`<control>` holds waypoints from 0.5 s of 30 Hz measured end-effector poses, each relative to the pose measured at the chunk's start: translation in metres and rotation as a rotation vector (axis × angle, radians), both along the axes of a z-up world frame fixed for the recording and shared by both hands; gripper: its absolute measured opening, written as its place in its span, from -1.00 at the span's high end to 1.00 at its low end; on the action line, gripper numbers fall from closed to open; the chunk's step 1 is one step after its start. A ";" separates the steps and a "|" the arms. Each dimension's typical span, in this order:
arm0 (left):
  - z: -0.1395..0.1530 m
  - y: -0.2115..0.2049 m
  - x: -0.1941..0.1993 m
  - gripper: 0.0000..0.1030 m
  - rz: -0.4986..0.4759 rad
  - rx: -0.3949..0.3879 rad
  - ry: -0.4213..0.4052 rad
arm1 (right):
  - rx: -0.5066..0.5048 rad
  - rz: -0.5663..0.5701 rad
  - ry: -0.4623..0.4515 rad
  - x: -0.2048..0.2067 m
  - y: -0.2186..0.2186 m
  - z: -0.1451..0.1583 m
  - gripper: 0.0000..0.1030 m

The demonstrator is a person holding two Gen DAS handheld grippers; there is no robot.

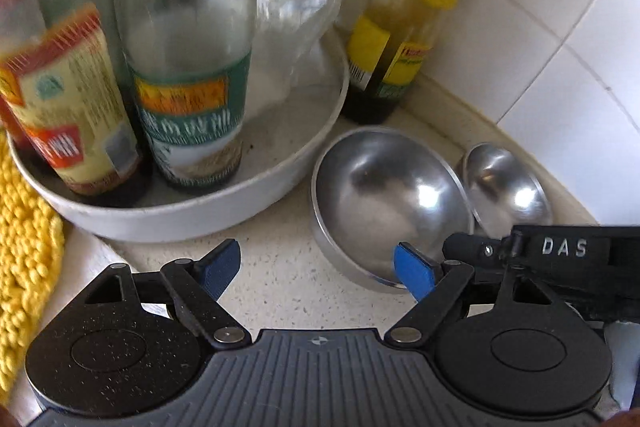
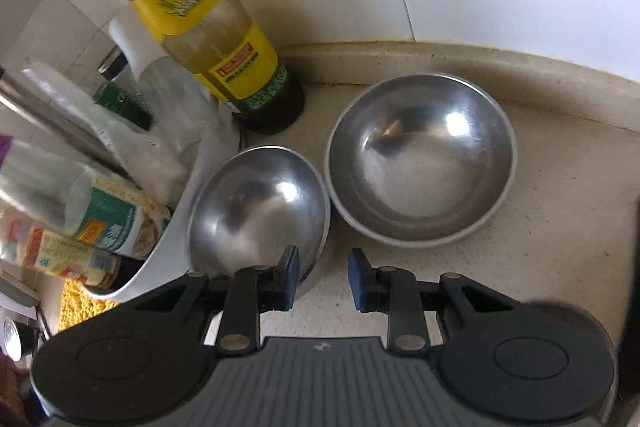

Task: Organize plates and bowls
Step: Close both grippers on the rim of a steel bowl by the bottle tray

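Observation:
Two steel bowls stand side by side on the counter. In the left wrist view the near bowl (image 1: 384,195) is in the middle and the far bowl (image 1: 506,187) is to its right. My left gripper (image 1: 318,267) is open, its right fingertip (image 1: 414,271) at the near bowl's front rim. In the right wrist view the left bowl (image 2: 256,211) and the wider right bowl (image 2: 420,159) lie ahead. My right gripper (image 2: 323,277) is open and empty, its left fingertip (image 2: 289,277) over the left bowl's near rim. The other gripper's black body (image 1: 560,259) shows at the right.
A white round dish (image 1: 240,195) holds several sauce bottles, left of the bowls. A yellow-labelled bottle (image 1: 404,27) stands in the tiled corner behind them; it also shows in the right wrist view (image 2: 224,39). A yellow knitted cloth (image 1: 24,239) lies at the left.

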State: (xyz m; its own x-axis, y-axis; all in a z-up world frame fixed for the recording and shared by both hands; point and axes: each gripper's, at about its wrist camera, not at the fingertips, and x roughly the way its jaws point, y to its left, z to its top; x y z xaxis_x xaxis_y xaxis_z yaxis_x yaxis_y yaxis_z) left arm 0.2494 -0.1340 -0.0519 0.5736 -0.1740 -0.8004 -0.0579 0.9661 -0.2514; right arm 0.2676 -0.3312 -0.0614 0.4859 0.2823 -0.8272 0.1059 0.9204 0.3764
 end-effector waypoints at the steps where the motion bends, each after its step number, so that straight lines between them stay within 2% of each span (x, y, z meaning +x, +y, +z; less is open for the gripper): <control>1: -0.004 -0.003 0.003 -0.71 -0.009 -0.004 0.018 | 0.025 0.011 0.009 0.004 -0.001 -0.004 0.03; 3: -0.010 -0.012 0.010 -0.67 -0.025 0.009 0.031 | 0.057 0.030 0.033 0.011 0.001 -0.011 0.02; 4: -0.011 -0.016 0.013 -0.51 -0.040 0.017 0.033 | 0.047 0.038 0.030 0.014 0.003 -0.013 0.02; 6: -0.014 -0.018 0.016 -0.26 -0.073 0.038 0.037 | 0.021 0.060 0.015 0.016 0.005 -0.016 0.18; 7: -0.017 -0.017 0.017 -0.12 -0.080 0.053 0.045 | 0.013 0.069 0.012 0.015 0.005 -0.016 0.19; 11: -0.019 -0.009 0.013 0.05 -0.118 0.050 0.042 | 0.006 0.086 0.016 0.013 0.002 -0.022 0.33; 12: -0.017 -0.008 0.012 0.19 -0.130 0.045 0.048 | 0.006 0.090 0.015 0.013 0.002 -0.025 0.33; 13: -0.016 -0.007 0.011 0.25 -0.148 0.038 0.056 | 0.012 0.095 0.018 0.010 0.002 -0.025 0.32; 15: -0.015 -0.004 0.005 0.25 -0.177 0.042 0.069 | 0.012 0.115 0.029 0.003 0.003 -0.024 0.32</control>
